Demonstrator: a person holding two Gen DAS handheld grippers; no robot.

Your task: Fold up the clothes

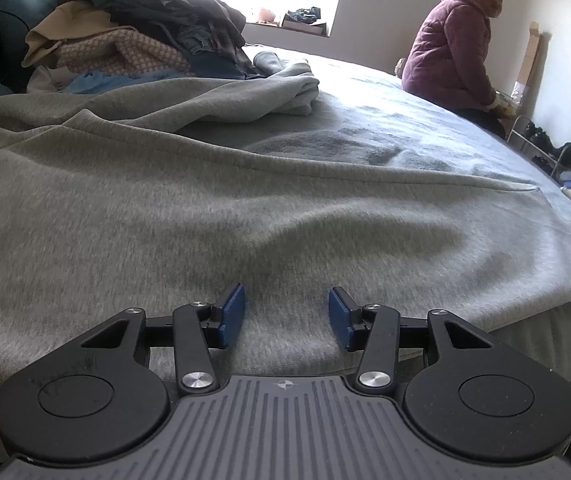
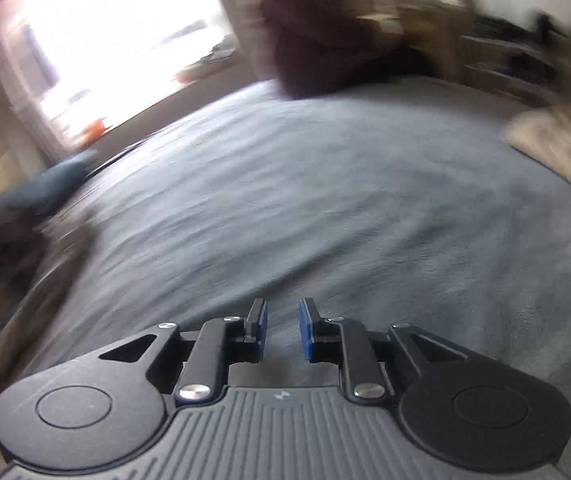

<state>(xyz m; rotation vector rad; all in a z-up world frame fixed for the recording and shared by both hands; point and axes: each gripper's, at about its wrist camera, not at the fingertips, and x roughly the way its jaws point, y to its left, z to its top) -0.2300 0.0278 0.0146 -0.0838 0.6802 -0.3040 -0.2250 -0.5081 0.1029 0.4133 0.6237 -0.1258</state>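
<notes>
A large grey sweatshirt (image 1: 205, 208) lies spread over the bed, its hem at the near edge and one sleeve bunched up farther back (image 1: 285, 92). My left gripper (image 1: 285, 316) sits low over the cloth near the hem. Its blue pads (image 1: 232, 314) stand apart with nothing pinched between them. In the blurred right wrist view, my right gripper (image 2: 282, 328) hovers over the bare blue-grey bed sheet (image 2: 305, 184). A narrow gap shows between its pads and nothing is in it. The sweatshirt is not clearly visible in that view.
A pile of mixed clothes (image 1: 145, 32) is heaped at the back left of the bed. A person in a purple padded jacket (image 1: 453, 52) sits on the far right edge. A shoe rack (image 1: 541, 148) stands beyond. A beige cloth (image 2: 557, 136) lies at the right.
</notes>
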